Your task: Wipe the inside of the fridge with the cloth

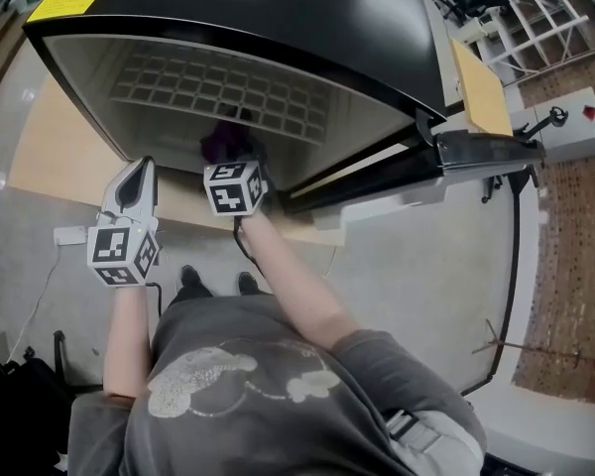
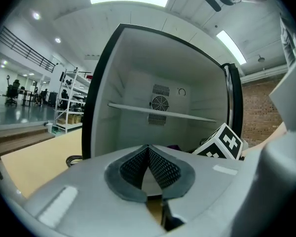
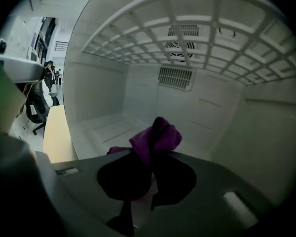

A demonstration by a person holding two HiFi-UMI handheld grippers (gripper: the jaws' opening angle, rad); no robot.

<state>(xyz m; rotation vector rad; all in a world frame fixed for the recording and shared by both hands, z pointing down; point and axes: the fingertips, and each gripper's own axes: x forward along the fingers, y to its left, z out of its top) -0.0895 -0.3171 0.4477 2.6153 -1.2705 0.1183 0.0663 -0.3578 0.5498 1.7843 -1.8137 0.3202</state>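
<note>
Fridge (image 1: 278, 8) wide open, door (image 1: 476, 152) swung out to the right, black shell and pale lining. Inside, a white grid shelf (image 1: 218, 92) spans the compartment, and the only loose item in there is the purple cloth (image 3: 158, 135), down in the space under that shelf.

The right gripper (image 3: 149, 162) is reaching in past the front edge, marker cube (image 1: 236, 188) just at the opening. Its jaws are pinched tight on the cloth, with the fabric squeezed between the dark pads (image 3: 175, 177). The cloth is a crumpled bunch, not spread flat. Its bulk pokes out past the jaw tips, running up and forward along the gripper's line toward the back wall, where a slotted vent (image 3: 175, 77) sits. A smaller flap spills to the left of the pads. I can't tell whether the bunch touches the fridge floor or hangs just above it.

The left gripper (image 1: 139, 165) is outside the fridge, just beside the right one, nose aimed at the opening. Its jaws are closed tip to tip, ribbed pads (image 2: 163, 169) meeting in a point, nothing between them. From its own view the back-wall fan grille (image 2: 159, 103) shows above a thin shelf edge.
</note>
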